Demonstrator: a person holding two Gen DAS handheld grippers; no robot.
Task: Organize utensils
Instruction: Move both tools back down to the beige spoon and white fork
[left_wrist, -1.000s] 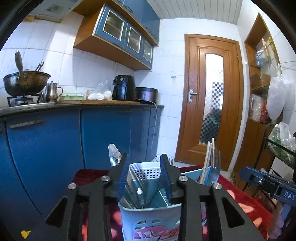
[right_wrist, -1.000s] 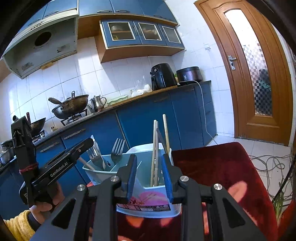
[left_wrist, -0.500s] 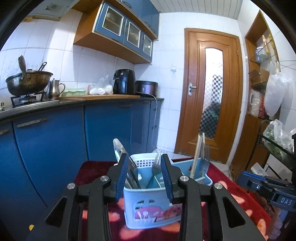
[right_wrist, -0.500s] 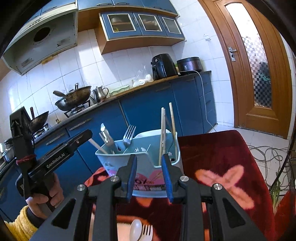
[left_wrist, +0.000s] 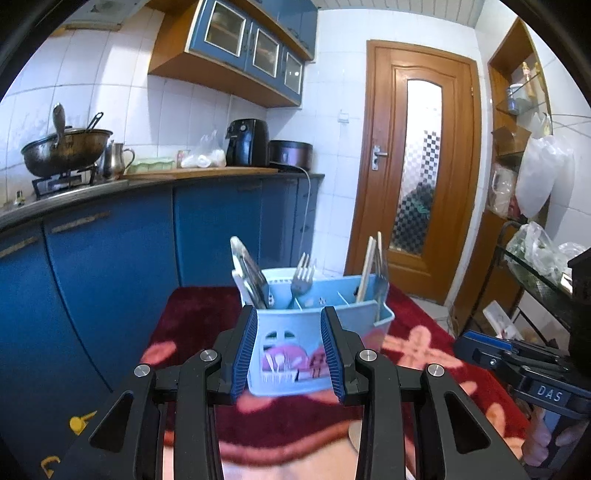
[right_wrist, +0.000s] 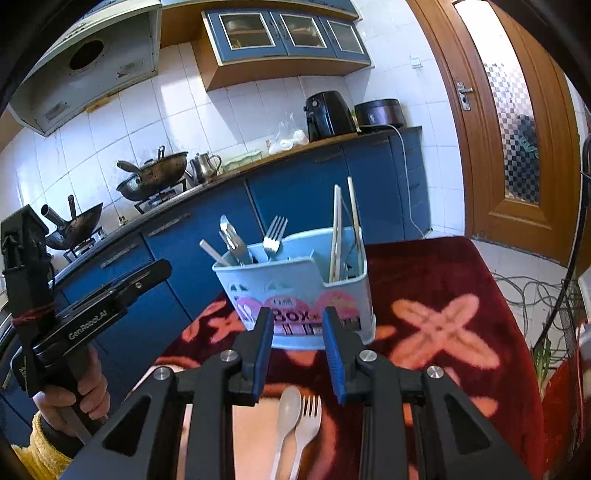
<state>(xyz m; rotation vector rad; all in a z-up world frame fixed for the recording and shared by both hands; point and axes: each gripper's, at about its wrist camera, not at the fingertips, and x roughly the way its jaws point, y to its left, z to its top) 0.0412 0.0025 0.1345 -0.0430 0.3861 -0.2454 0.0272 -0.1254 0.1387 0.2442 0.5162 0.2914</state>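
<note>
Both tongs are out of the caddy and empty: the left tongs (left_wrist: 288, 350) stand partly open with nothing between the blue pads, and the right tongs (right_wrist: 297, 350) hang the same way, partly open over the red patterned surface (right_wrist: 443, 295). Just below the right pair lie a white spoon (right_wrist: 288, 417) and a white fork (right_wrist: 308, 424), side by side, not yet sorted. Beyond, the light blue utensil caddy (right_wrist: 295, 291) stands upright on the surface, already carrying a metal fork (right_wrist: 274, 236), chopsticks (right_wrist: 337, 236) and what looks like tongs or a server in the left compartment. So this reads as the gap between placements, and the next pick is likely the spoon or fork: dip low, straddle one handle only, then close. Writing: "BOX" on the caddy's label, "GenRoboLAI" or similar on the left handle (right_wrist: 88, 321), "DAS" on the right handle (left_wrist: 546, 391).
</note>
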